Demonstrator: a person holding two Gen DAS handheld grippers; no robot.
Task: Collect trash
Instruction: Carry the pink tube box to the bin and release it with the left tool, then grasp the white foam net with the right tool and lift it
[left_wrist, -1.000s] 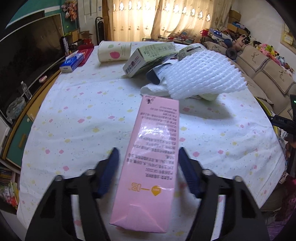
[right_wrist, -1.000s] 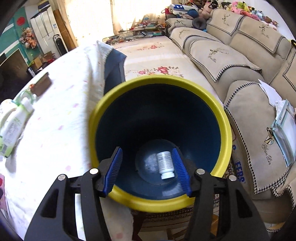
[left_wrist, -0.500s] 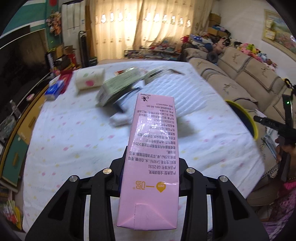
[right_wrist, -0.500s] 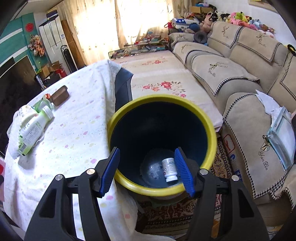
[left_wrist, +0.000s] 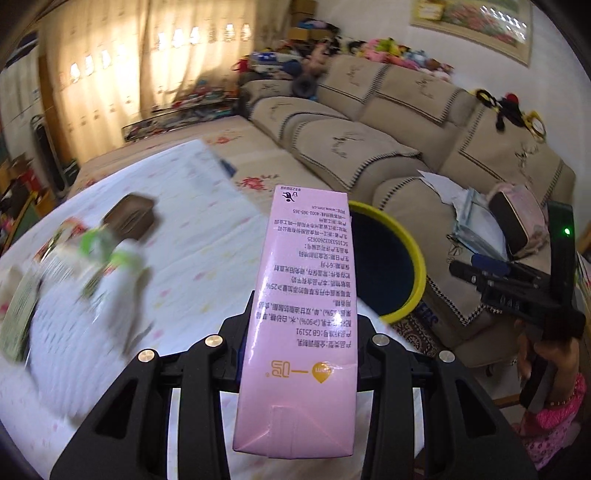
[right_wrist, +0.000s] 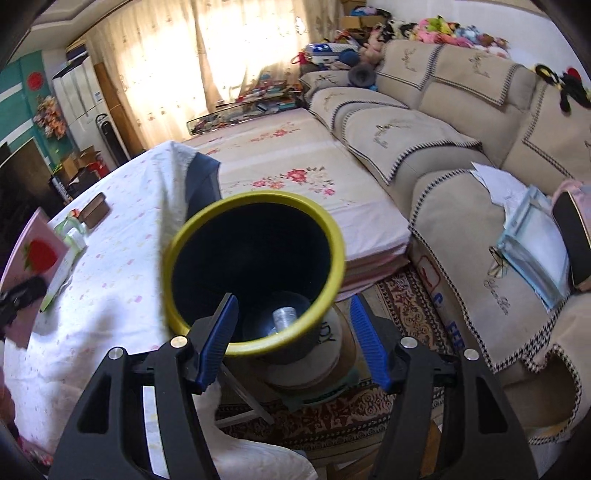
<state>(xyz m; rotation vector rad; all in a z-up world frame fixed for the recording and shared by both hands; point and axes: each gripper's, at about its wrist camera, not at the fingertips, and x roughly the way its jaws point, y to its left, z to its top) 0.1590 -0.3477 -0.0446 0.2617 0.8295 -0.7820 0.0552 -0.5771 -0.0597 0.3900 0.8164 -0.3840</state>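
My left gripper (left_wrist: 299, 332) is shut on a tall pink carton (left_wrist: 306, 314) and holds it in the air above the table edge. Its far end points at the blue bin with a yellow rim (left_wrist: 413, 258), which stands beside the table. The pink carton (right_wrist: 33, 266) also shows at the left in the right wrist view. My right gripper (right_wrist: 293, 325) is open and empty, just in front of the bin (right_wrist: 255, 332). A small white bottle (right_wrist: 284, 317) lies at the bin's bottom.
The table has a white spotted cloth (left_wrist: 207, 236). A green-and-white bottle (left_wrist: 107, 258) and a brown box (left_wrist: 129, 218) lie on it. A beige sofa (right_wrist: 461, 155) stands to the right. A patterned rug (right_wrist: 351, 417) covers the floor under the bin.
My left gripper closed on the pink carton, lifted it off the table and swung right toward the bin. My right gripper drew back from the bin's mouth, staying open.
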